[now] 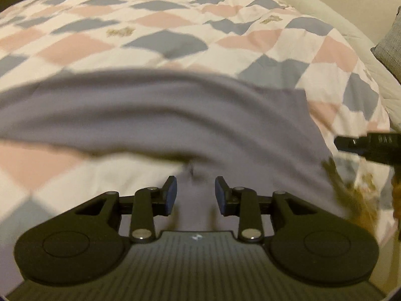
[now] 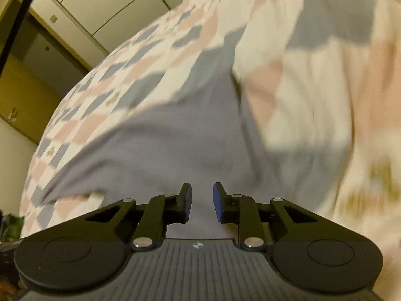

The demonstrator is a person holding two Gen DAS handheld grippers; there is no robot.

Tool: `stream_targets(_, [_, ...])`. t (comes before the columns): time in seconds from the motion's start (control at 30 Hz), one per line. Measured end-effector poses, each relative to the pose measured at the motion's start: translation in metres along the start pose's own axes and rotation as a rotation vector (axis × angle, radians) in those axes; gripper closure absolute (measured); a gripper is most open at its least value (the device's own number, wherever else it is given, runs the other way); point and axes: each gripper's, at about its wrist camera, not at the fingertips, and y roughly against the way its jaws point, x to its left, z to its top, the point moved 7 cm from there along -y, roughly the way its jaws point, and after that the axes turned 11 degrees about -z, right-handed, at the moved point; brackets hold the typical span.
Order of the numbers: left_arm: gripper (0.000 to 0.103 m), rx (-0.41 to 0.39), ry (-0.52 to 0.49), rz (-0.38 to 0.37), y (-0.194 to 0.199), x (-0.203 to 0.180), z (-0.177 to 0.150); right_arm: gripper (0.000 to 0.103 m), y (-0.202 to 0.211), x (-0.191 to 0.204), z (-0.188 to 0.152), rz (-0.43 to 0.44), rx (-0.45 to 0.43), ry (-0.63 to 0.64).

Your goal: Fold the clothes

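Above grey garment (image 1: 155, 115), both tools, seemingly down-tilted.

Bed covered by a quilt (image 1: 175, 25) in a diamond patchwork of pink, grey-blue and white, with small gold motifs scattered on the white patches; surface rumpled. Beyond its far right edge, a pale upholstered headboard or sofa side (image 1: 325, 7). Grey knitted cushion (image 1: 391, 47) at right margin. In the right wrist view: cream panelled wardrobe wall (image 2: 112, 5), dark doorway with yellowish frame (image 2: 37, 57), black cable (image 2: 17, 20) crossing upper left corner.
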Motion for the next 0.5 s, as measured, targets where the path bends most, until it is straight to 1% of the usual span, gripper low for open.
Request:
stream_targets(0.03, [0.070, 0.005, -0.006, -0.003, -0.007, 0.001, 0.008, 0.078, -0.008, -0.002, 0.016, -0.004, -0.010, -0.005])
stream_targets(0.1, [0.070, 0.026, -0.009, -0.007, -0.023, 0.004, 0.019, 0.077, -0.024, -0.005, 0.047, 0.002, -0.031, -0.017])
stream_targets(0.17, [0.070, 0.037, -0.011, -0.005, -0.035, 0.007, 0.027, 0.075, -0.040, -0.011, 0.071, -0.011, -0.046, -0.041])
stream_targets(0.2, [0.070, 0.041, -0.005, -0.007, -0.039, 0.008, 0.029, 0.075, -0.048, -0.013, 0.079, -0.005, -0.045, -0.057])
stream_targets(0.27, [0.070, 0.049, 0.016, -0.010, -0.046, 0.010, 0.033, 0.071, -0.063, -0.017, 0.092, -0.011, -0.044, -0.080])
stream_targets(0.3, [0.070, 0.053, 0.026, -0.010, -0.049, 0.011, 0.035, 0.067, -0.070, -0.018, 0.098, -0.011, -0.037, -0.085])
stream_targets(0.37, [0.070, 0.056, 0.040, -0.004, -0.053, 0.012, 0.038, 0.065, -0.086, -0.025, 0.105, -0.003, -0.027, -0.091])
stream_targets(0.43, [0.069, 0.055, 0.055, 0.008, -0.056, 0.013, 0.040, 0.061, -0.102, -0.028, 0.112, 0.010, -0.001, -0.097])
stream_targets(0.5, [0.069, 0.056, 0.080, 0.020, -0.057, 0.014, 0.039, 0.061, -0.118, -0.031, 0.119, 0.042, 0.033, -0.114])
